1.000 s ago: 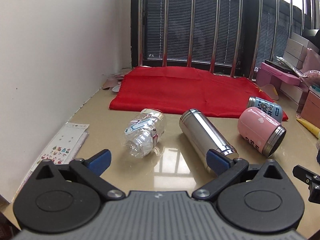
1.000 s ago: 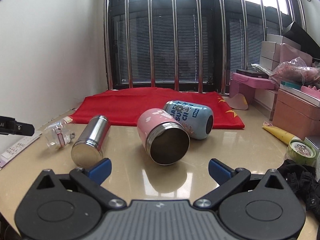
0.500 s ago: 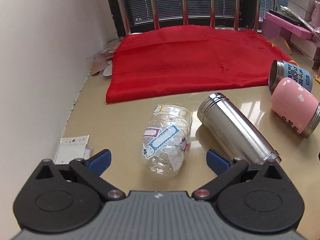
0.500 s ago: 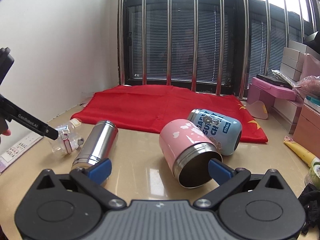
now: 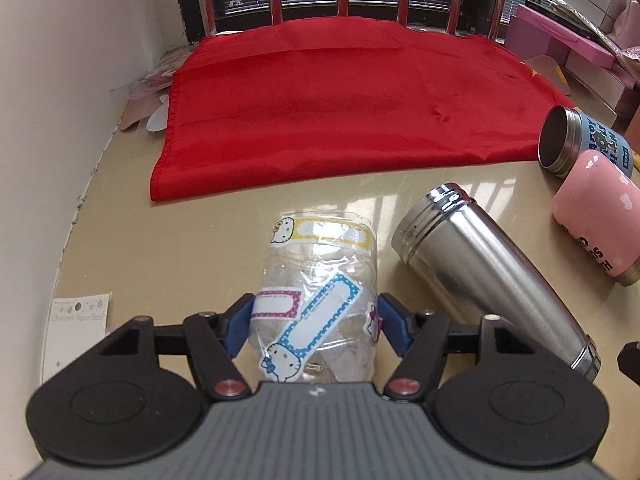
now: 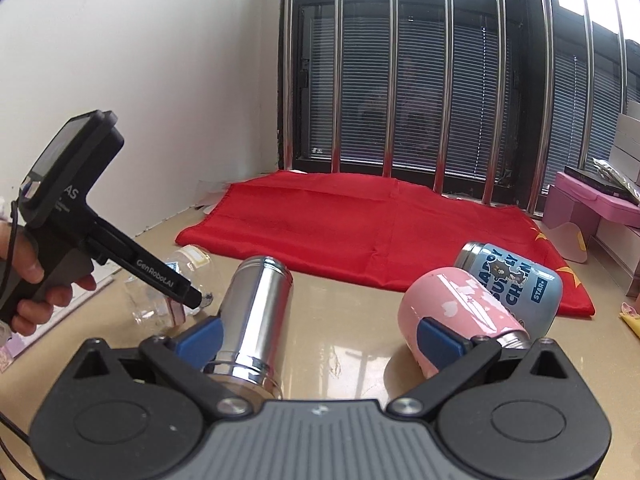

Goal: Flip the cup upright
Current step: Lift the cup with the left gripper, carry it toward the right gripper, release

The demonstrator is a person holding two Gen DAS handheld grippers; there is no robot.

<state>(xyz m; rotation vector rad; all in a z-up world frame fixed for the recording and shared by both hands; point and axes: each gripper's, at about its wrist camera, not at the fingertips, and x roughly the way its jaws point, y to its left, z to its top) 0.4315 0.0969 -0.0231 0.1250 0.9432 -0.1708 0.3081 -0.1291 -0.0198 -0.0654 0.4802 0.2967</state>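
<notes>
Beige worktop point(image 5: 192, 240) under a barred window: my left claw point(image 5: 314, 326), spread wide a second ago, now pinches the clear stickered cup point(image 5: 320, 296) lying on its side, ready to tip upright, while my right claw point(image 6: 320, 336) stays spread.

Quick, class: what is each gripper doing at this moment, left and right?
Left gripper: fingers closed on the clear plastic cup, which lies on its side.
Right gripper: open, holding nothing.

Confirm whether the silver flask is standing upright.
No, the silver flask lies on its side on the table, beside the clear plastic cup.
</notes>
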